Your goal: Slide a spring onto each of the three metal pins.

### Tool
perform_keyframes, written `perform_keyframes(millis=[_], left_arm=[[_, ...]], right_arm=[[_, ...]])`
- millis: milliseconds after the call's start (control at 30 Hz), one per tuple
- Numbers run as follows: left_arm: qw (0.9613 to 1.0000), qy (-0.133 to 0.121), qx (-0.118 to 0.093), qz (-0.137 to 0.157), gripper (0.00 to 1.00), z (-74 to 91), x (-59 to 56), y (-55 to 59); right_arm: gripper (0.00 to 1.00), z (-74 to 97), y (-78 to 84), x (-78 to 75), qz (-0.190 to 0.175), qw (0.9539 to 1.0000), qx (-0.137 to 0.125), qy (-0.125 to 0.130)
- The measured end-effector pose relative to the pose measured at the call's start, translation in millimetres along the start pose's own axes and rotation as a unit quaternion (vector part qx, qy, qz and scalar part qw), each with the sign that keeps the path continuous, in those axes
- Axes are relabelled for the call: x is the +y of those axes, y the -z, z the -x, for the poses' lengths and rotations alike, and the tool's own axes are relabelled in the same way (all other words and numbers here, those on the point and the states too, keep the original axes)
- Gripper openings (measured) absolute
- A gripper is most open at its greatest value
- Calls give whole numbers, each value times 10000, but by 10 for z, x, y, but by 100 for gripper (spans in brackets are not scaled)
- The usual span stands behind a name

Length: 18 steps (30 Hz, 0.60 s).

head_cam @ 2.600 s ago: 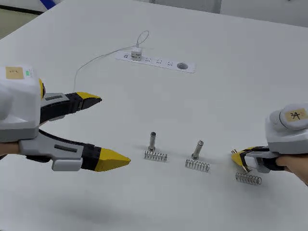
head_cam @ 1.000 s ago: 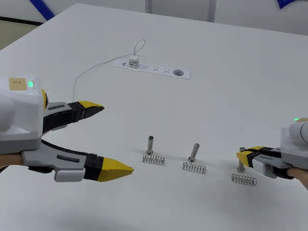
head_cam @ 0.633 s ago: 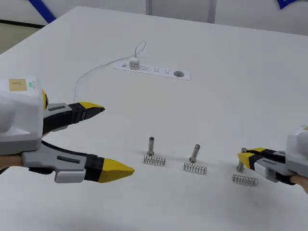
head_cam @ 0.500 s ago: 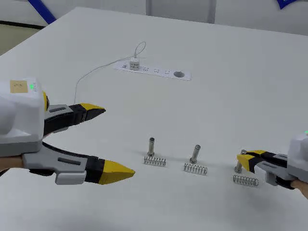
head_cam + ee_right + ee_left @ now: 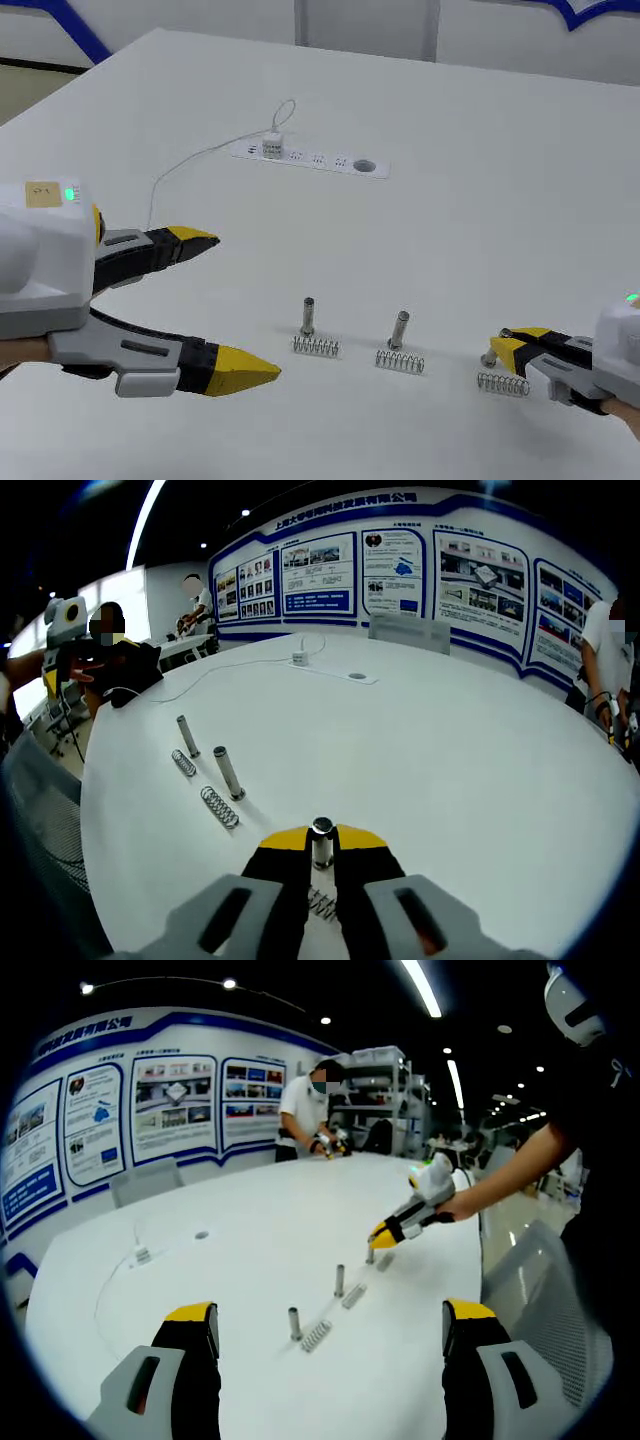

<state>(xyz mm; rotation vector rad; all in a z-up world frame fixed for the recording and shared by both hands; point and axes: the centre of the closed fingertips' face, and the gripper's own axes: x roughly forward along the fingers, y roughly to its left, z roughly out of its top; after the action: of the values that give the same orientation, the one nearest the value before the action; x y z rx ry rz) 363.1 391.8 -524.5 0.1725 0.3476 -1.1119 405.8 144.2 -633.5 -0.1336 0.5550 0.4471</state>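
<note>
The right hand-held gripper [image 5: 510,341] sits low over the white table [image 5: 450,200], jaws nearly together at a short upright steel pin [image 5: 322,840]; whether they pinch it, I cannot tell. A coiled spring [image 5: 503,384] lies beside it, partly hidden under the jaws. Two more pins [image 5: 308,315] [image 5: 400,328] stand leftward, each with a loose spring [image 5: 316,347] [image 5: 400,361] at its foot. The left hand-held gripper [image 5: 235,305] hovers level, spread wide.

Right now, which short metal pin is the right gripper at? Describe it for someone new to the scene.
On the white table, three short metal pins stand in a row, each with a coil spring lying beside it. Take the pin at the row's right end: unlike the other two, it sits at the yellow tips of the right gripper.
</note>
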Motion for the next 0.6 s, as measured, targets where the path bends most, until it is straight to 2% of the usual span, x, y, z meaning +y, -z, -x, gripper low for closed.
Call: perform_keyframes(millis=[267, 433, 600], left_arm=[[10000, 54, 64, -28, 94, 5, -59, 35], [10000, 13, 42, -40, 94, 43, -44, 21], [10000, -13, 32, -40, 94, 58, -25, 21]], right_arm=[[9, -14, -40, -8, 148, 9998, 100, 20], [10, 0, -68, -5, 163, 9998, 95, 15], [10, 22, -27, -6, 259, 9995, 205, -16]])
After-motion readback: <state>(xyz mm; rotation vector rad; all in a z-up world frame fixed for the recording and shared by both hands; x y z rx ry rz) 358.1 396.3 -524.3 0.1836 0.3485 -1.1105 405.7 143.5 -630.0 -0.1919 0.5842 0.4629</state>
